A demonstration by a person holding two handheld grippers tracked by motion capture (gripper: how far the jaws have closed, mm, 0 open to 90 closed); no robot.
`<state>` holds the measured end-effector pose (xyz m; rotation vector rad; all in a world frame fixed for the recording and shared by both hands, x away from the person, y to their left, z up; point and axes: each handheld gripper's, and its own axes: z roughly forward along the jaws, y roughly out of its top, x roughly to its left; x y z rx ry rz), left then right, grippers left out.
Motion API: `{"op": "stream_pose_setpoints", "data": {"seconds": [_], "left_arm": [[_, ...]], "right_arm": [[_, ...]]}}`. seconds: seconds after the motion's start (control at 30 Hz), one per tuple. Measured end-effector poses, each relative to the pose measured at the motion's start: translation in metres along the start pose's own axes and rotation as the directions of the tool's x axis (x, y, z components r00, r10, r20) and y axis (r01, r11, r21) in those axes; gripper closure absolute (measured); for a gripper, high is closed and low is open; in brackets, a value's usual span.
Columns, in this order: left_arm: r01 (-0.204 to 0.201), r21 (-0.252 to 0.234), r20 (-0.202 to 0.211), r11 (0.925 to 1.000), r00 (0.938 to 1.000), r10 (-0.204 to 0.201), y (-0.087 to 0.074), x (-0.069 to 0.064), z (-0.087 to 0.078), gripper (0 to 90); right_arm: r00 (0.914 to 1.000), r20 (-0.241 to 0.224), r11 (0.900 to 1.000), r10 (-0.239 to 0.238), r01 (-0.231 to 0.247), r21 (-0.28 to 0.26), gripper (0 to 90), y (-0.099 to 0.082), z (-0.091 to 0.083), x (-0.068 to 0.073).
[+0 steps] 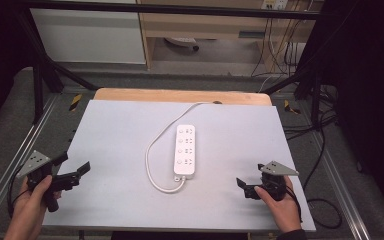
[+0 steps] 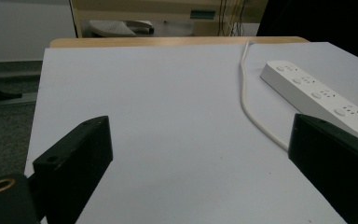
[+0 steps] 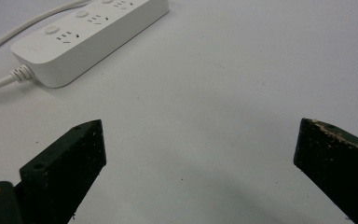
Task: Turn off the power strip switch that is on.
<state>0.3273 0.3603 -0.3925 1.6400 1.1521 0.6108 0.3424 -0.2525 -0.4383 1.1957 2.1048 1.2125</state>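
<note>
Claws (image 1: 75,165) (image 1: 250,177) gape, power strip (image 1: 186,150) between.

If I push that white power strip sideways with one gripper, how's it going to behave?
The power strip is a flat, rigid-looking bar lying low on the table, so it would probably slide rather than tip. Its smooth plastic likely slips easily. The cable loops loosely from its near end, so it may flop, drag and swing the strip round.

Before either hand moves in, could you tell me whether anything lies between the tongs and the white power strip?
Nothing visible does. Bare grey mat separates the left tongs from the power strip, apart from the strip's own white cord looping on that side. The right tongs face only bare mat. Both stand open.
</note>
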Motion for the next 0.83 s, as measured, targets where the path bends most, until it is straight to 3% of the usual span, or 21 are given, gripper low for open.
{"op": "stream_pose_setpoints", "data": {"seconds": [0.23,0.4,0.5,0.63,0.83], "left_arm": [[0.009,0.054,0.019,0.9985,0.9998,-0.010,-0.015,-0.004,0.013,5.7],[-0.061,0.107,0.035,0.9924,0.9977,0.057,-0.023,-0.017,0.024,5.7],[-0.081,0.126,0.063,0.9887,0.9953,0.074,-0.026,-0.025,0.031,5.7],[-0.123,0.172,0.103,0.9773,0.9889,0.106,-0.035,-0.037,0.042,6.8],[-0.131,0.167,0.103,0.9771,0.9881,0.115,-0.036,-0.041,0.045,6.8]], "right_arm": [[1.0000,0.001,1.0000,0.000,0.000,0.002,2.9,0.000,0.000,-0.001],[1.0000,0.006,1.0000,0.001,-0.001,0.002,2.9,-0.001,0.000,-0.002],[0.9998,0.015,0.9999,0.010,-0.010,0.014,3.1,-0.001,0.001,-0.002],[0.9985,0.049,0.9986,0.022,-0.025,0.046,3.2,-0.004,0.004,-0.005],[0.9908,0.133,0.9917,0.027,-0.044,0.121,2.9,-0.010,0.014,-0.009]]}}
